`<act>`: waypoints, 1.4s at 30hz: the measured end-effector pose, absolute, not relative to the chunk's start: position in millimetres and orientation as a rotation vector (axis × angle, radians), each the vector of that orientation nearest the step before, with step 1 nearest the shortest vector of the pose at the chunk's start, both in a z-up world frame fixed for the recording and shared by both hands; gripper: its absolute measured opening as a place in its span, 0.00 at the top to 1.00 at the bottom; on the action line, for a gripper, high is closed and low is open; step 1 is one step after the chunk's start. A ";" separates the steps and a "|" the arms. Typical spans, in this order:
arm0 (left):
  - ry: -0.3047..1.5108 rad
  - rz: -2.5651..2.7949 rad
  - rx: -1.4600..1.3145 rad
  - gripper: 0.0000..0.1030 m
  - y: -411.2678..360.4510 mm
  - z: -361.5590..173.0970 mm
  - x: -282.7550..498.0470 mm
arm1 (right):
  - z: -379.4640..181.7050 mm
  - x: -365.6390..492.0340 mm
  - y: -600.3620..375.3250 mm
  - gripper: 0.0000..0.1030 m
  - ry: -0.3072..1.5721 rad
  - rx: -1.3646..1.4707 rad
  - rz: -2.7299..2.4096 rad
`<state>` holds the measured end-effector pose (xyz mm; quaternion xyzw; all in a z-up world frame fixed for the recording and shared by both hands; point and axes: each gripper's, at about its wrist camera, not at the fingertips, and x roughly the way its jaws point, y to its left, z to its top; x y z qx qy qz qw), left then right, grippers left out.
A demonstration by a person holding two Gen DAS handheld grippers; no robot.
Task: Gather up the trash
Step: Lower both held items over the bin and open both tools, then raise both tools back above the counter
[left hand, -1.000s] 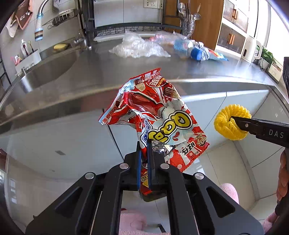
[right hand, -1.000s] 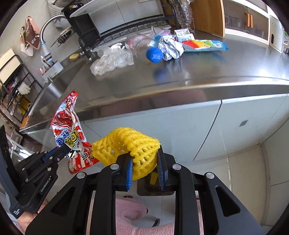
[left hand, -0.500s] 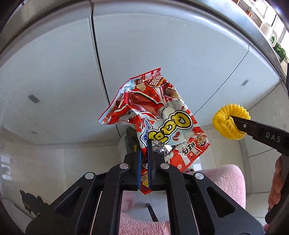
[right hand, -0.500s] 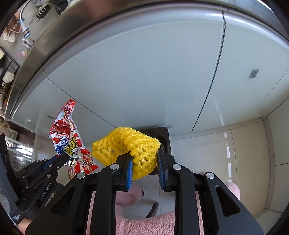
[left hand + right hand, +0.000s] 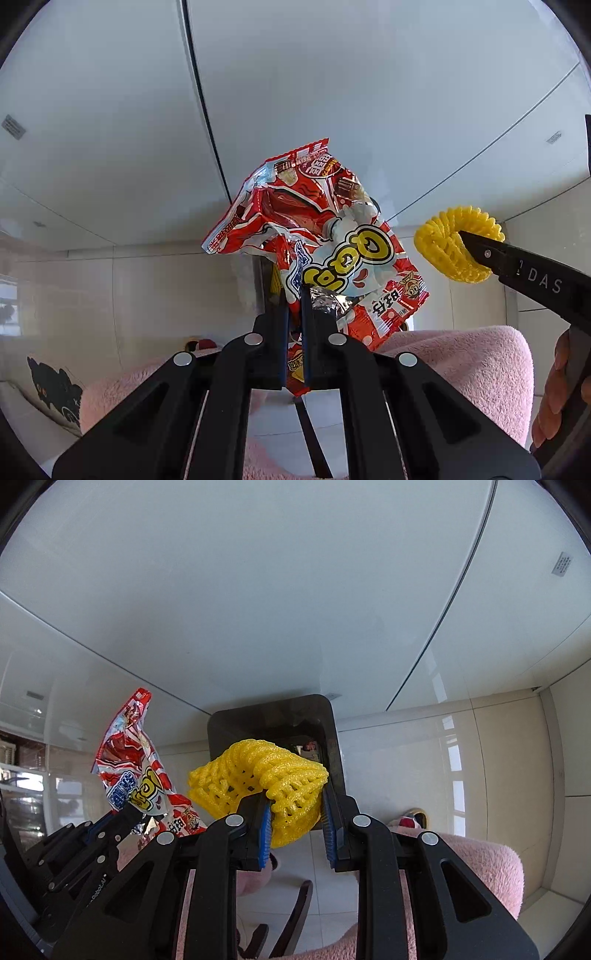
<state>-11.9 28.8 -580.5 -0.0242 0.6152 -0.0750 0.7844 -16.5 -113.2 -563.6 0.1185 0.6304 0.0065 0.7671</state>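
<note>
The red snack wrapper (image 5: 317, 243) is hanging crumpled in the air, pinched at its lower edge by the left tongs (image 5: 294, 295), whose jaws are clenched nearly together on the foil. It is standing up above the fingertips, with its printed yellow lettering facing the camera. From the right wrist view the same wrapper (image 5: 138, 771) is showing at the left, gripped by the left tongs (image 5: 129, 812).

Just beside it, the yellow foam net (image 5: 258, 779) is being squeezed between the blue pads (image 5: 264, 827) of the right tongs (image 5: 295, 812); the jaws are standing partly apart, grasping the net, which is bulging up and over to the left of them. In the left wrist view that net (image 5: 448, 243) is curling into a ring at the tip of the right tongs (image 5: 476, 247), with the person's right hand (image 5: 557, 391) showing at the frame edge.

Both pieces of trash are being held over a dark bin (image 5: 271, 716), which is sitting on the pale tiled floor (image 5: 436, 760) against the white cabinet doors (image 5: 295, 590); the net is directly over its open mouth, where something small and red is lying inside. Pink fluffy slippers (image 5: 476, 864) are filling the lower part of both views.
</note>
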 end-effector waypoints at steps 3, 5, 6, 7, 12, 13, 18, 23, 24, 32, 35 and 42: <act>1.363 -0.168 -0.046 0.95 24.0 -594.0 -6.1 | -582.0 -7.0 -115.9 0.77 1.386 0.280 -0.006; 1.374 -0.164 -0.045 0.94 22.0 -600.6 -3.1 | -593.3 -2.0 -115.5 0.77 1.406 0.285 -0.016; 1.378 -0.159 -0.047 0.94 21.4 -603.4 -0.3 | -596.7 0.1 -113.2 0.77 1.416 0.280 -0.020; 1.383 -0.157 -0.050 0.93 21.1 -606.3 3.4 | -600.0 1.1 -112.7 0.77 1.422 0.283 -0.018; 1.417 -0.156 -0.049 0.89 19.3 -619.1 5.3 | -608.0 5.0 -110.3 0.74 1.462 0.304 -0.027; 1.424 -0.160 -0.055 0.89 19.1 -620.4 6.0 | -608.6 6.9 -112.1 0.74 1.467 0.317 -0.028; 1.446 -0.168 -0.053 0.81 21.0 -626.1 8.3 | -612.1 14.1 -114.9 0.62 1.490 0.344 -0.021; 1.446 -0.180 -0.059 0.68 19.2 -623.7 8.3 | -612.5 15.0 -111.0 0.45 1.487 0.364 -0.005; 1.445 -0.184 -0.059 0.66 20.2 -623.9 7.4 | -613.0 15.5 -110.2 0.45 1.487 0.364 0.000; 1.413 -0.168 -0.050 0.60 20.4 -611.4 1.5 | -607.7 18.8 -109.7 0.42 1.470 0.374 0.005; 1.395 -0.160 -0.047 0.55 23.5 -600.4 0.8 | -601.1 16.5 -115.5 0.41 1.458 0.381 0.000; 1.308 -0.174 -0.052 0.41 25.6 -550.5 -6.4 | -547.8 5.6 -135.3 0.29 1.350 0.378 0.000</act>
